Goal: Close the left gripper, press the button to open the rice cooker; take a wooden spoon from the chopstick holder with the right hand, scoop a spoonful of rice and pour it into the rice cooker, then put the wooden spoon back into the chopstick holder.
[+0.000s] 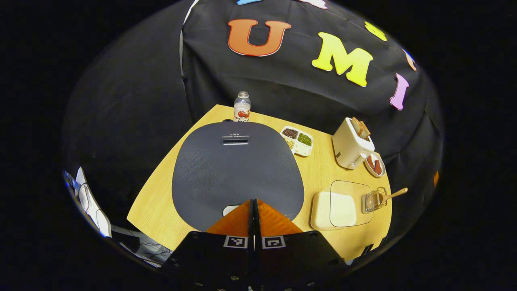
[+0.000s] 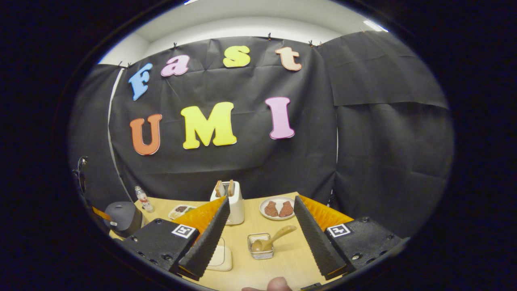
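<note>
Both left gripper (image 1: 254,210) fingers are pressed together above the rice cooker (image 1: 237,169); between the spread right gripper (image 2: 258,230) fingers, the chopstick holder (image 2: 261,246) contains a wooden spoon (image 2: 272,240).

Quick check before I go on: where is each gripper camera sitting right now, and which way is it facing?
Left gripper view: rides the left gripper, fingers together, above the closed rice cooker, looking down.
Right gripper view: rides the right gripper, fingers apart, facing across the table at the wooden spoon in the chopstick holder; a fingertip shows at the bottom.
Shared: rice cooker, toaster, spoon, holder.
</note>
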A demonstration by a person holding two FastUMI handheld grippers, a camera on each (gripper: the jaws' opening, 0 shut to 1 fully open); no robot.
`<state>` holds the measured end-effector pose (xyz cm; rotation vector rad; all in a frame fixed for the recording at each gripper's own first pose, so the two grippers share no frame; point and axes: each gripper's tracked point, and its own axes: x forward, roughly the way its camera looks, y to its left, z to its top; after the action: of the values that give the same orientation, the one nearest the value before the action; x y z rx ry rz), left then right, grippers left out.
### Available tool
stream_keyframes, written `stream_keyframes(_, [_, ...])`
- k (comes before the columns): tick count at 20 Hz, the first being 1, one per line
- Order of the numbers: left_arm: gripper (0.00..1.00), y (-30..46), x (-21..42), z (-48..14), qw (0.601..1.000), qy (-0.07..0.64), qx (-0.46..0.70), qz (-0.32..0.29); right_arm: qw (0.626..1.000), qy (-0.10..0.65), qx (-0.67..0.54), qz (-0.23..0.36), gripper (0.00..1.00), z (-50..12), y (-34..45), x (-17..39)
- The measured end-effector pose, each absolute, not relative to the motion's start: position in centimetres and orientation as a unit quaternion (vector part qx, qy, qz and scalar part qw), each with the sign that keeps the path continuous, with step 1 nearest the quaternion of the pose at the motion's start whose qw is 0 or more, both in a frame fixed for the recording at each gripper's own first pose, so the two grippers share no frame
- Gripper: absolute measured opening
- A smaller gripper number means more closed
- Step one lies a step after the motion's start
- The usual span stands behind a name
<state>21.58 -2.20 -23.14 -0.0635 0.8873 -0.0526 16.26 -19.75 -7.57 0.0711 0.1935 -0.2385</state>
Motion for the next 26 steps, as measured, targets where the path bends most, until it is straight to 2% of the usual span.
stream_keyframes(1, [0.0, -2.2, 21.6, -23.3, 0.902, 0.43, -0.029, -0.025, 0.987, 0.1, 0.036, -0.116, 0.98, -7.9, -19.7, 16.4])
stream_keyframes(10, [0.0, -1.4, 21.6, -25.2, 0.899, 0.437, -0.027, -0.009, 0.988, 0.102, 0.045, -0.103, 1.0, -8.0, -19.2, 17.5])
stream_keyframes(17, [0.0, -1.3, 21.5, -25.3, 0.898, 0.434, -0.072, -0.006, 0.99, 0.103, 0.048, -0.089, 1.0, -7.9, -18.1, 17.0])
stream_keyframes(21, [0.0, -1.4, 21.6, -24.1, 0.907, 0.413, -0.08, 0.009, 0.992, 0.087, 0.039, -0.08, 1.0, -6.1, -17.9, 16.7])
stream_keyframes(26, [0.01, -1.2, 23.5, -17.0, 0.949, 0.309, -0.055, 0.021, 0.994, 0.063, 0.026, -0.084, 1.0, -4.1, -18.1, 15.5])
